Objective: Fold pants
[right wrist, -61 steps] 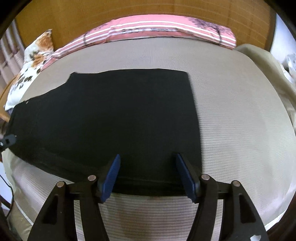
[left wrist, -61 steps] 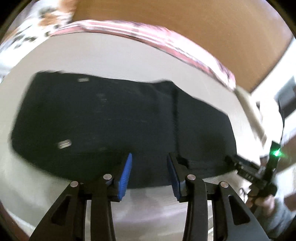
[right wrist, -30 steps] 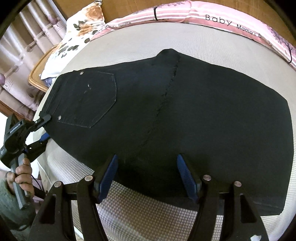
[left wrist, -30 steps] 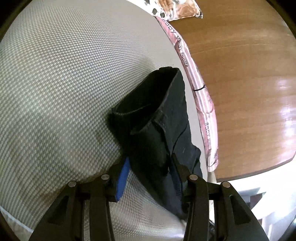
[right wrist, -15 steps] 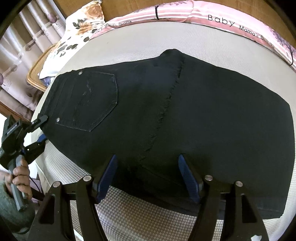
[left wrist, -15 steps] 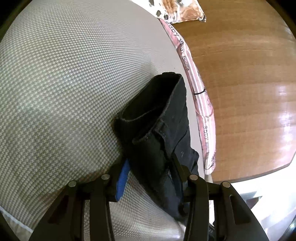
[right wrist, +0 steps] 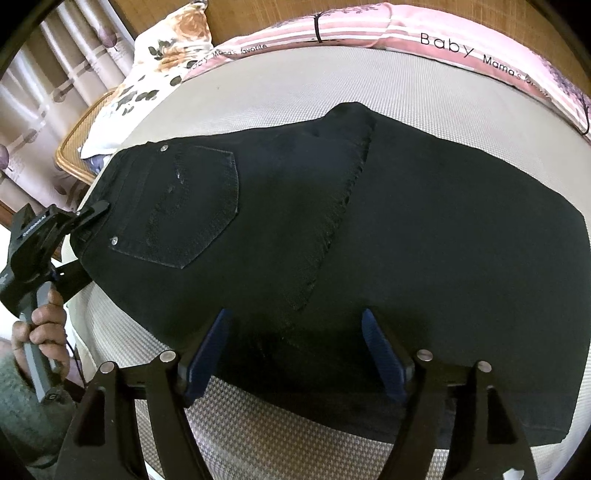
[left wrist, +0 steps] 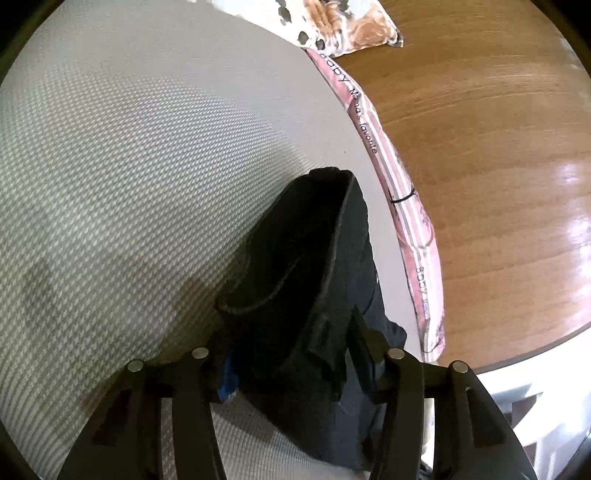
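Black pants point(right wrist: 406, 229) lie folded flat on the grey mattress point(right wrist: 295, 92), back pocket up at the left. My right gripper point(right wrist: 295, 350) is open, its blue pads over the pants' near edge. My left gripper point(left wrist: 295, 354) has its jaws around the waistband end point(left wrist: 306, 258); the fingers still stand wide apart, and I cannot tell if they pinch the cloth. It also shows in the right wrist view point(right wrist: 74, 221) at the waistband corner, held by a hand.
A pink striped pillow point(right wrist: 406, 33) and a floral pillow point(right wrist: 159, 74) lie along the wooden headboard point(left wrist: 480, 166). A wicker stand point(right wrist: 74, 147) and curtains are at the left. The mattress edge runs just below my right gripper.
The left gripper has pushed further onto the waistband end. The right gripper has moved slightly closer over the pants' near edge.
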A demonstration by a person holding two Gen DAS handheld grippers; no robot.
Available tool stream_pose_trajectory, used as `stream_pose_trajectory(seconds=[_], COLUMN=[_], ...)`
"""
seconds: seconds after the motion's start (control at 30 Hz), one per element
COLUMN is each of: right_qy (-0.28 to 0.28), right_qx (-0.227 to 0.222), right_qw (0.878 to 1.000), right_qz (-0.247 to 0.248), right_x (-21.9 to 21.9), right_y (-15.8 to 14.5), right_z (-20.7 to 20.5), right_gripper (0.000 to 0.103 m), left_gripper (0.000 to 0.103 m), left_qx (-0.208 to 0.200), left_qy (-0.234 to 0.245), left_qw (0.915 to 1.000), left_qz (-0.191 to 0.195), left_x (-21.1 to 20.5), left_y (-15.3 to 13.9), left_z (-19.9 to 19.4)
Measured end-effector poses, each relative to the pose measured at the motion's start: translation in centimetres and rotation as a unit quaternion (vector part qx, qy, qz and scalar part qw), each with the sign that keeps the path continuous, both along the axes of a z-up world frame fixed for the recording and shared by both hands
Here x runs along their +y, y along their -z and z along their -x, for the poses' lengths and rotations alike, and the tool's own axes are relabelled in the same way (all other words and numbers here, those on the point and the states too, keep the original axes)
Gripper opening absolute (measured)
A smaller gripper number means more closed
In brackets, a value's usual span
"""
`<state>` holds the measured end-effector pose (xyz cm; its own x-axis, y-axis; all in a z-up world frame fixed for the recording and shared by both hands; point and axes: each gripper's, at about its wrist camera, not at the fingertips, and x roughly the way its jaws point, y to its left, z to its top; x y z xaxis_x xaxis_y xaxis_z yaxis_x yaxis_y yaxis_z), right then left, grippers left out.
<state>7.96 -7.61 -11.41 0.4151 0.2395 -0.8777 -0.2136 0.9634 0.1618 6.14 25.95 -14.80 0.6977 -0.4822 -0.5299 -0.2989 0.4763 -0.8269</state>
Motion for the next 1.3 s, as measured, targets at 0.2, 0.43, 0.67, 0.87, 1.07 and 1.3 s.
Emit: stream_pose_trajectory(seconds=[0.2, 0.43, 0.67, 0.87, 1.07, 1.3], right_qy=[0.017, 0.054, 0.126, 0.195, 0.255, 0.272], right_qx=[-0.003, -0.044, -0.086, -0.112, -0.110, -0.091], right_qw=[0.999, 0.996, 0.984, 0.969, 0.953, 0.948], right_qz=[-0.028, -0.051, -0.087, -0.104, -0.118, -0.138], right_x=[-1.2, -4.8, -11.7, -18.6, -24.5, -27.1], right_y=[-0.8, -3.6, -6.6, -8.3, -7.9, -6.1], right_z=[-0.1, 0.5, 1.4, 3.4, 4.9, 5.4], right_gripper=[0.072, 0.072, 0.072, 0.072, 0.072, 0.072], left_gripper=[0.031, 0.027, 0.027, 0.027, 0.027, 0.030], left_qx=[-0.001, -0.071, -0.154, -0.172, -0.148, -0.086], left_qy=[0.005, 0.058, 0.171, 0.289, 0.406, 0.485], left_qw=[0.9997, 0.9946, 0.9713, 0.9389, 0.8950, 0.8512], left_qz=[-0.025, -0.048, -0.062, -0.074, -0.109, -0.180], left_x=[-0.6, -4.0, -12.7, -23.9, -35.3, -43.1], left_y=[-0.6, -7.5, -15.2, -17.9, -15.6, -10.1], left_z=[-0.3, -1.5, -4.1, -6.6, -6.5, -6.1])
